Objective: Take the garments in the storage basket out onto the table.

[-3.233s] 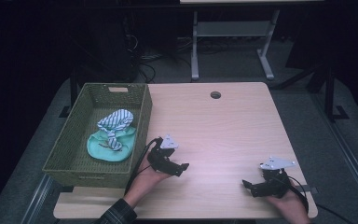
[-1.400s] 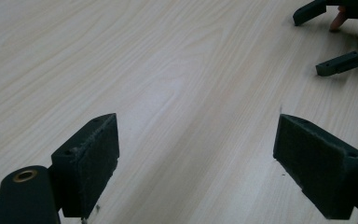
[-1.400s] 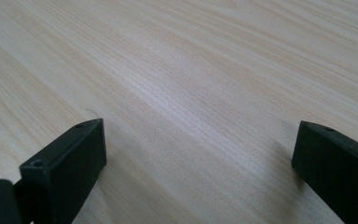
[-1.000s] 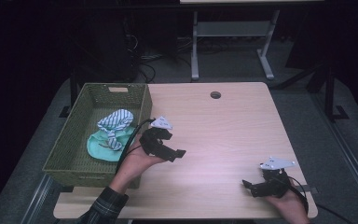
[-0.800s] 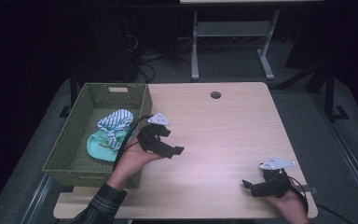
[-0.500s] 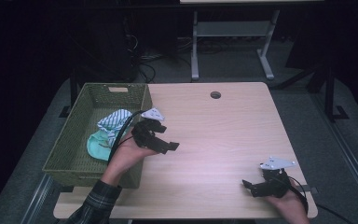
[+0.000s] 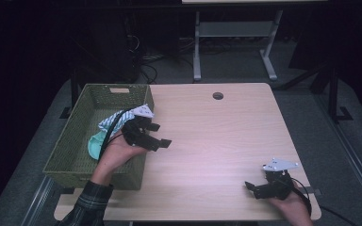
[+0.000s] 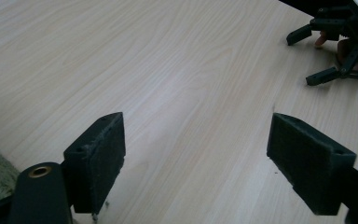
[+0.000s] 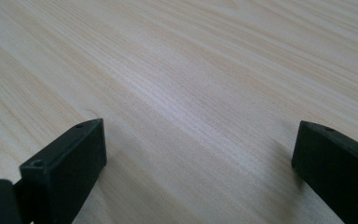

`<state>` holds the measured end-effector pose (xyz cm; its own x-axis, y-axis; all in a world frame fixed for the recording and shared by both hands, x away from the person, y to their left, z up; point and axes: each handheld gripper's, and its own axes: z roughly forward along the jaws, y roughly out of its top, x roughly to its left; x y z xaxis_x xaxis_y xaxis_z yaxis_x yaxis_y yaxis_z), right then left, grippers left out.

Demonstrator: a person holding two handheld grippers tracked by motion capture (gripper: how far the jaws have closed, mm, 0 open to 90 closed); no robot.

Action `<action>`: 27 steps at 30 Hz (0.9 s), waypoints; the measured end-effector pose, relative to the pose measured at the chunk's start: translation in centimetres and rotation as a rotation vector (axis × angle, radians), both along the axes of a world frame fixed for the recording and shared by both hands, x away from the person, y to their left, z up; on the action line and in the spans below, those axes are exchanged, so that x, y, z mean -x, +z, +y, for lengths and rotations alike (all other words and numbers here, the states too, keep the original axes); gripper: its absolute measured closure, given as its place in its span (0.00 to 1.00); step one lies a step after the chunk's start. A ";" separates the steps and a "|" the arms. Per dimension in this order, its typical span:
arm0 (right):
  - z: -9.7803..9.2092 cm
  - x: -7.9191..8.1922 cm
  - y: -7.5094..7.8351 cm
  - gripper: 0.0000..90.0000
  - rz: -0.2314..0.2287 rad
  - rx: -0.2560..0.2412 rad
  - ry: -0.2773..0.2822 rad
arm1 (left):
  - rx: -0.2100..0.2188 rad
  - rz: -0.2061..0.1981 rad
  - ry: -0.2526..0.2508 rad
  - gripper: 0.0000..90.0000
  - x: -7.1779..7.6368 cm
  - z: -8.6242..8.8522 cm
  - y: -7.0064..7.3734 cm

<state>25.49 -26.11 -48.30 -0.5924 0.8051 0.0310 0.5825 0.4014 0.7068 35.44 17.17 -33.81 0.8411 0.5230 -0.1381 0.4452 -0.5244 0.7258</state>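
your left tool hangs open & empty over the basket's right rim, right tool open too, resting far right of the basket on the table, so the cloths inside the basket aren't picked up yet.

No legible text, label, brand, number or sign anywhere.

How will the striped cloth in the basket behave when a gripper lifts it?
The striped cloth lies crumpled in the green basket, so it is probably floppy and will drape. It looks light. It rests on a teal cloth, which may drag along.
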 end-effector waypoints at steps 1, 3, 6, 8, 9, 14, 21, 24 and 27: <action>0.0 0.0 0.0 0.03 0.000 0.000 0.000 | -0.004 -0.004 -0.005 0.22 0.0 0.2 0.1; 0.0 0.0 0.0 0.03 0.000 0.001 0.002 | 0.002 -0.006 0.005 0.23 -0.1 0.6 0.2; 0.0 0.0 0.0 0.03 0.000 0.000 0.002 | 0.012 -0.001 0.017 0.25 -0.1 1.3 0.4; 0.0 0.0 0.0 0.03 -0.001 0.000 0.002 | 0.018 0.002 0.022 0.26 -0.2 1.6 0.5; 0.0 0.0 0.0 0.03 0.000 -0.001 0.002 | 0.019 0.002 0.022 0.26 -0.2 1.9 0.5; 0.0 0.0 0.0 0.03 0.000 0.000 0.003 | 0.027 0.003 0.031 0.33 -0.2 2.8 0.8; 0.0 0.0 0.0 0.03 0.000 0.000 0.003 | 0.024 -0.002 0.040 0.36 -0.2 3.6 1.0; 0.0 0.0 0.0 0.03 0.000 -0.001 0.003 | 0.022 -0.005 0.051 0.37 -0.2 4.0 1.0; 0.0 0.0 0.0 0.03 0.001 -0.001 0.004 | 0.019 -0.010 0.057 0.38 -0.2 4.5 1.1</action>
